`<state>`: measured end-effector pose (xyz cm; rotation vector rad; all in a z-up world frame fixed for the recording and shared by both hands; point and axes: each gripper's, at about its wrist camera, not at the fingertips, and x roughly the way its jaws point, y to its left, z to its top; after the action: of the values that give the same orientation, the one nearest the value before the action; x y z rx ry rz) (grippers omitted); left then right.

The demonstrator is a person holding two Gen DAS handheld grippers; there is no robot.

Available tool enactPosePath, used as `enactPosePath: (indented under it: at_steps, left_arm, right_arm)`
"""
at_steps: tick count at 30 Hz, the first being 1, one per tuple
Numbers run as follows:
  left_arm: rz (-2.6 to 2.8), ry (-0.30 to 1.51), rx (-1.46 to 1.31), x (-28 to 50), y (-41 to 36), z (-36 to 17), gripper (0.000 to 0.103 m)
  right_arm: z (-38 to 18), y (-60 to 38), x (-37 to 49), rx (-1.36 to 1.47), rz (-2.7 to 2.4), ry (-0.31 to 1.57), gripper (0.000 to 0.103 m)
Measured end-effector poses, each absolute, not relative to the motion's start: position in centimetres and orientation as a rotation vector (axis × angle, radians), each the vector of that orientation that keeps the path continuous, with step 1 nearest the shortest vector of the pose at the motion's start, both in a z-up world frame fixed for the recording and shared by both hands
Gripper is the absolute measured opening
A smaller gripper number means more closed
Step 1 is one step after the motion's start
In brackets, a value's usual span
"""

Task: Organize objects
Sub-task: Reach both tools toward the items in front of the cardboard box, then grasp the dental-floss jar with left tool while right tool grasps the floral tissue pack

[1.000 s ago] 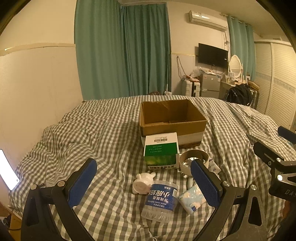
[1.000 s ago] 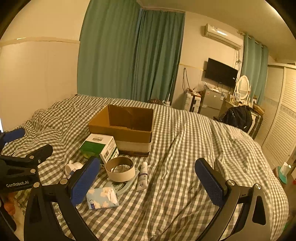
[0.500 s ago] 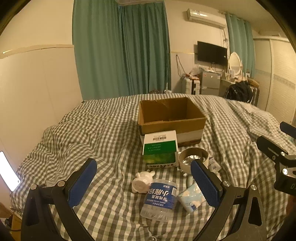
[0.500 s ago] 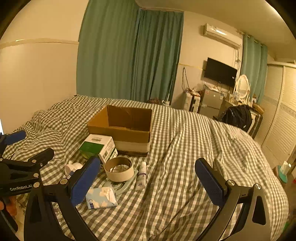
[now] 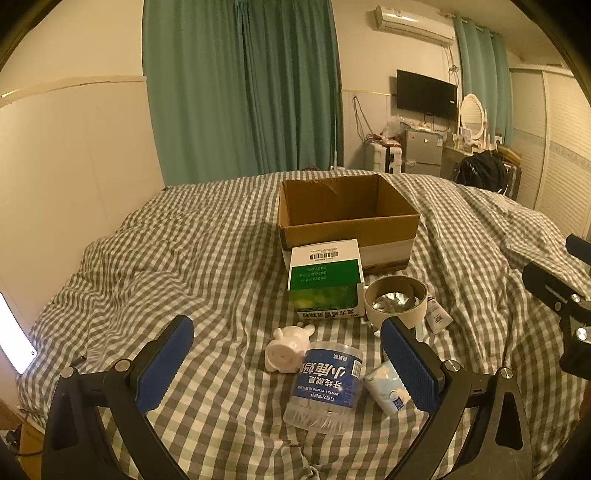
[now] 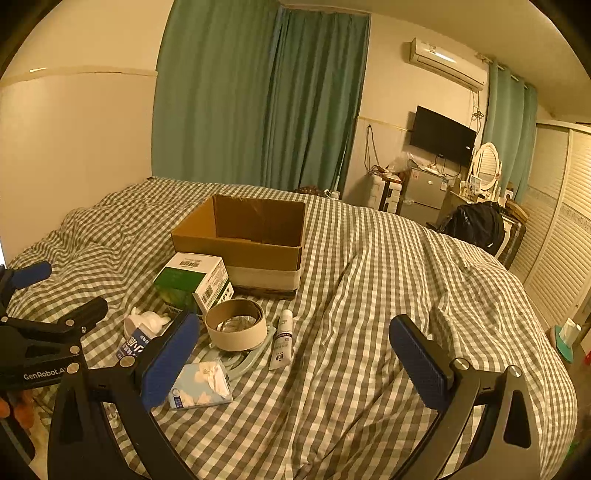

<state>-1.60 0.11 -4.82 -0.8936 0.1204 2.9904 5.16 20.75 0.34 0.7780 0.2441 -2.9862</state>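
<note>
Room: bedroom with teal curtains (image 5: 240, 88), a wall television (image 6: 441, 134) and an air conditioner (image 5: 413, 20).
Surface: checked bedspread (image 6: 369, 295) over the whole bed.
Cardboard box (image 5: 343, 218): open-topped, nothing visible inside, toward the far side of the bed.
Green-and-white carton (image 5: 325, 277): just in front of the box, touching or nearly touching it.
Tape roll (image 5: 395, 297): beside the carton on its right, something shiny inside.
Small tube (image 6: 282, 339): flat on the spread, right of the tape roll.
White figurine (image 5: 290, 347): near the floss tub, on its left.
Floss tub (image 5: 325, 384): clear, blue label, on its side.
Tissue pack (image 6: 201, 384): nearest of the cluster to the right gripper.
Left gripper (image 5: 286, 363): jaws spread wide, holding nothing, above the floss tub.
Right gripper (image 6: 295, 354): jaws spread wide, holding nothing, over bare bedspread right of the cluster.
</note>
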Motion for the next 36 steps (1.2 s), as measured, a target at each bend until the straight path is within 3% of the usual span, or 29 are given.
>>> enactPosePath:
  at_steps: [6,13,17,19,20,32,36]
  left_arm:
    - [2.974,0.124,-0.914,-1.9,0.2,-5.4,0.103]
    - [2.867,0.189,-1.155,-4.4,1.0,-11.6,0.101]
    - [2.759,0.226,-1.263,-5.5,2.1,-15.2,0.085]
    - [2.697,0.229,-1.282,-5.8,2.6,-16.3,0.068]
    - [2.681,0.227,-1.295,-5.9,2.7,-16.6,0.066]
    - [2.859,0.18,-1.133,-4.2,-0.5,-11.1,0.063]
    - [2.893,0.141,-1.092,-4.2,-1.8,-10.1,0.063]
  right_arm:
    - [0.1,20.6,5.0,0.786,-2.986,0.257,0.103]
    - [-1.6,20.6,4.3,0.851,-2.965,0.262,0.103]
    - [-3.0,20.2,3.8,0.906,-2.934,0.272,0.103]
    - [-3.7,20.0,3.5,0.933,-2.92,0.279,0.103]
    - [-4.1,19.8,3.4,0.944,-2.911,0.282,0.103]
    - [-9.8,15.4,1.3,1.124,-2.695,0.297,0.103]
    - [-12.1,13.6,0.1,1.178,-2.621,0.278,0.095]
